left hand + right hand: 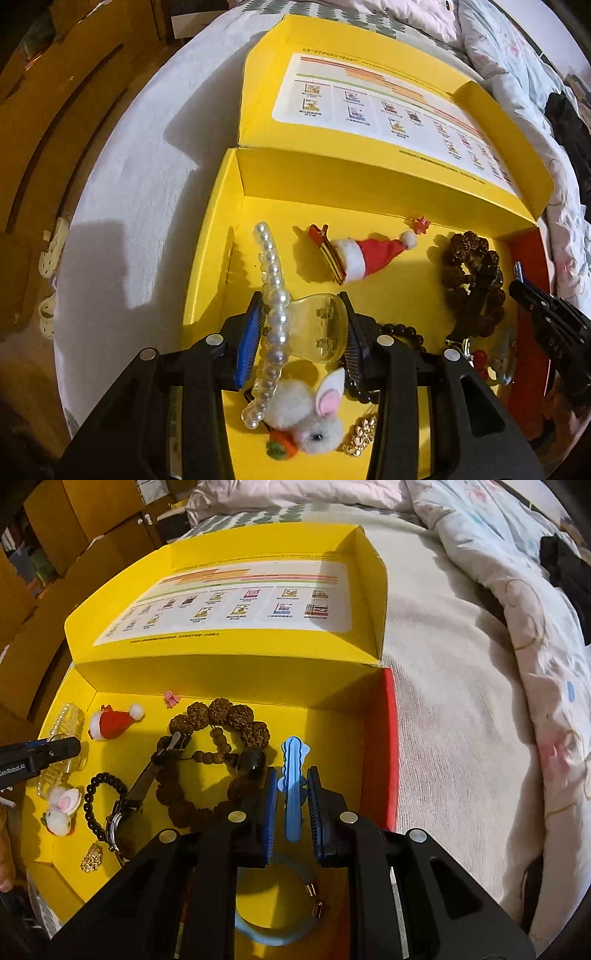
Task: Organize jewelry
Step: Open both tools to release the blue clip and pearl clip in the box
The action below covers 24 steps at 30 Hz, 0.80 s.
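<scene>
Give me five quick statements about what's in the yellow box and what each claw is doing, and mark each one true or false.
1. The left claw is closed on the clear pearl-edged hair clip. True.
2. The right claw has the blue hair clip between its fingers. True.
3. The Santa hat clip lies outside the yellow box on the bedsheet. False: it lies inside the box, near the back wall.
4. The box lid is shut. False: it is folded open behind the box, showing a printed chart.
5. The fluffy white bunny clip lies in the box below the left claw. True.
</scene>
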{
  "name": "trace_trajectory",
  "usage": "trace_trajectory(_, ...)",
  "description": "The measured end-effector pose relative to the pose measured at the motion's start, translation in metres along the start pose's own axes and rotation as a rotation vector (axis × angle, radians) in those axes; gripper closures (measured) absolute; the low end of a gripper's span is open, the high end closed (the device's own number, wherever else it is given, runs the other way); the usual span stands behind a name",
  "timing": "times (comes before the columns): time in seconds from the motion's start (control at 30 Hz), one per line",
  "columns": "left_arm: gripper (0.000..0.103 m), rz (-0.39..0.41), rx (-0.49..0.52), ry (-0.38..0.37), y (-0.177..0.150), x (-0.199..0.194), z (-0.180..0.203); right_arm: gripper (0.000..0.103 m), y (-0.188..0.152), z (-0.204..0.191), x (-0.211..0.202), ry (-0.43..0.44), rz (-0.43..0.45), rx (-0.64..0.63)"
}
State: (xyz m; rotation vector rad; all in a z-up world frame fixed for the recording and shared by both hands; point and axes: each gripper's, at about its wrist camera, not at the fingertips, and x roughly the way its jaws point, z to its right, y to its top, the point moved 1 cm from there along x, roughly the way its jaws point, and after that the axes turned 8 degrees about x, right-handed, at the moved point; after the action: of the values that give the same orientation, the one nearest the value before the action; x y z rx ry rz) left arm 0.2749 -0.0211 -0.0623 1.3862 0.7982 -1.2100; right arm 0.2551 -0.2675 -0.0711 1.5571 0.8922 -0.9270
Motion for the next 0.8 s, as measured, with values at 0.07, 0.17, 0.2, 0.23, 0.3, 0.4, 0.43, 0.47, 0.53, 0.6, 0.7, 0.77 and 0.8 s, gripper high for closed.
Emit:
trace_trajectory(0.07,0.063,-0.008,0.003,0.008,-0.002,0.004,0.000,0.086,-0.001,-0.003,0.001,-0.014,0.000,-0.014)
trace_trajectory(0.17,0.063,-0.020,0.007,0.012,-0.001,0.010,0.001,0.086,-0.002,-0.004,0.002,-0.023,0.001,-0.022)
trace_trajectory(0.2,0.063,-0.018,0.013,0.020,-0.002,0.010,0.002,0.086,-0.001,-0.004,0.002,-0.027,0.001,-0.024)
trace_trajectory(0.23,0.063,-0.018,0.015,0.022,-0.002,0.010,0.003,0.085,-0.002,-0.005,0.003,-0.030,0.001,-0.027)
trace_trajectory(0.3,0.063,-0.023,0.013,0.011,-0.003,0.009,0.003,0.083,-0.002,-0.006,0.003,-0.028,0.002,-0.029)
trace_trajectory(0.4,0.063,-0.020,0.008,0.011,-0.003,0.007,0.001,0.080,-0.003,-0.006,0.000,-0.028,0.011,-0.025)
trace_trajectory(0.43,0.063,-0.016,0.002,0.010,-0.004,0.005,0.000,0.080,-0.002,-0.006,-0.001,-0.028,0.015,-0.021)
trace_trajectory(0.47,0.063,-0.012,-0.002,0.008,-0.003,0.004,-0.001,0.079,-0.002,-0.006,-0.003,-0.027,0.021,-0.019)
trace_trajectory(0.53,0.062,-0.002,-0.006,0.000,-0.002,-0.002,-0.002,0.079,-0.001,-0.006,-0.007,-0.031,0.033,-0.016)
trace_trajectory(0.6,0.057,0.018,-0.007,-0.009,-0.002,-0.010,-0.005,0.079,0.000,-0.006,-0.012,-0.025,0.038,-0.013)
trace_trajectory(0.7,0.051,0.044,-0.010,-0.015,-0.003,-0.023,-0.007,0.079,0.000,-0.007,-0.023,-0.029,0.055,-0.009)
trace_trajectory(0.77,0.051,0.054,-0.007,-0.019,-0.005,-0.031,-0.007,0.079,-0.001,-0.007,-0.029,-0.021,0.061,-0.008)
trace_trajectory(0.8,0.051,0.061,-0.005,-0.021,-0.007,-0.035,-0.007,0.079,-0.002,-0.008,-0.035,-0.023,0.068,-0.010)
